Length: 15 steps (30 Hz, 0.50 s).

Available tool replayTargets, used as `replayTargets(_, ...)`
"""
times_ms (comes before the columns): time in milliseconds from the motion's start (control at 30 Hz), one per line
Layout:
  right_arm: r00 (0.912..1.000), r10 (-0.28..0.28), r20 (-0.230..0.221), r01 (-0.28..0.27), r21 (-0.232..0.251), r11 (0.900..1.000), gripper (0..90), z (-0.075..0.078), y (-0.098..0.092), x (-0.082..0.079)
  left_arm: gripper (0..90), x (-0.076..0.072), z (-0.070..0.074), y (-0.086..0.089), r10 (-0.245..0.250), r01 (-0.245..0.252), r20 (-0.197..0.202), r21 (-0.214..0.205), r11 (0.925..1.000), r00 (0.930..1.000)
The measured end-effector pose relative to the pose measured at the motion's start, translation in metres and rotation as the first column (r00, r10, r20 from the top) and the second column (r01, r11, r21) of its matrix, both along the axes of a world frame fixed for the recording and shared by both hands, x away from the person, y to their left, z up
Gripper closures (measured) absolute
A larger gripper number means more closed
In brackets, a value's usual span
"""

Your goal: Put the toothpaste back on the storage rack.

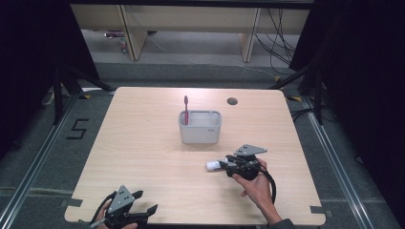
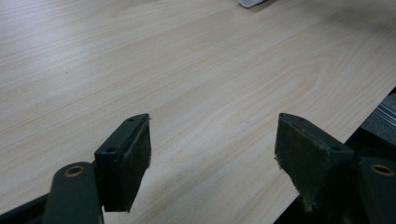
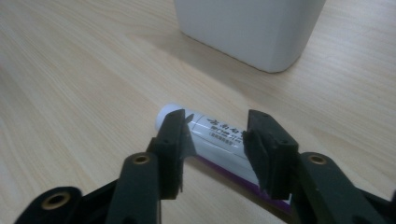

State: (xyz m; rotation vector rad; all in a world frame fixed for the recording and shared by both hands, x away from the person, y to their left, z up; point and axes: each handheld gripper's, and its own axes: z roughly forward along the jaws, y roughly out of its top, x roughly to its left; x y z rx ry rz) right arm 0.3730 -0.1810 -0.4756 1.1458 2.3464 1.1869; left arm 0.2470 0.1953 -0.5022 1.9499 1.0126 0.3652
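At the middle of the wooden table [image 1: 143, 157] we see a grey-white holder [image 1: 200, 128] with a red toothbrush [image 1: 186, 109] standing upright at its left end; the rest of its inside looks bare from the high view, though we cannot see to the bottom. Just in front of the holder, toward the person, a white tube [image 1: 213, 165] lies on the tabletop, and the right gripper [image 1: 224, 165] has its jaws set on either side of it. The right gripper view adds dark print on the tube [image 3: 219, 135] and a purple lower end, and the holder's wall [image 3: 247, 28] just beyond. Whether the pads already press on the tube we cannot tell. The left gripper [image 1: 143, 202] rests at the near left edge, jaws wide with nothing between them, as its own view confirms over bare wood [image 2: 187, 70].
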Motion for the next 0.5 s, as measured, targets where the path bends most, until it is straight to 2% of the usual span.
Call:
replayTargets(133, 0.9999, 0.015, 0.008, -0.015, -0.024, 0.9996, 67.9, -0.001, 0.004, 0.006, 26.6, 0.001, 0.0, -0.001, -0.008, 0.008, 0.002, 0.001, 1.0, 1.0)
replayTargets(200, 1.0, 0.003, -0.002, -0.003, -0.02, 0.9998, 73.8, 0.002, 0.007, 0.006, 26.6, 0.001, 0.0, -0.001, -0.008, 0.008, 0.0, 0.005, 1.0, 1.0)
replayTargets(333, 0.9994, 0.027, 0.019, -0.026, -0.04, 0.9989, 81.6, 0.001, 0.013, 0.013, 26.7, 0.001, 0.0, -0.001, -0.019, 0.019, 0.001, 0.02, 0.9996, 0.9998)
replayTargets(367, 1.0, 0.01, -0.002, -0.01, -0.033, 0.9994, 82.8, 0.001, 0.016, 0.014, 26.7, 0.001, 0.0, -0.001, -0.016, 0.016, -0.001, 0.021, 0.9996, 0.9999)
replayTargets(500, 0.9994, 0.03, -0.017, -0.03, -0.049, 0.9983, 85.6, -0.004, 0.027, 0.019, 26.8, 0.0, 0.0, 0.0, -0.012, 0.012, 0.002, 0.02, 0.9997, 0.9999)
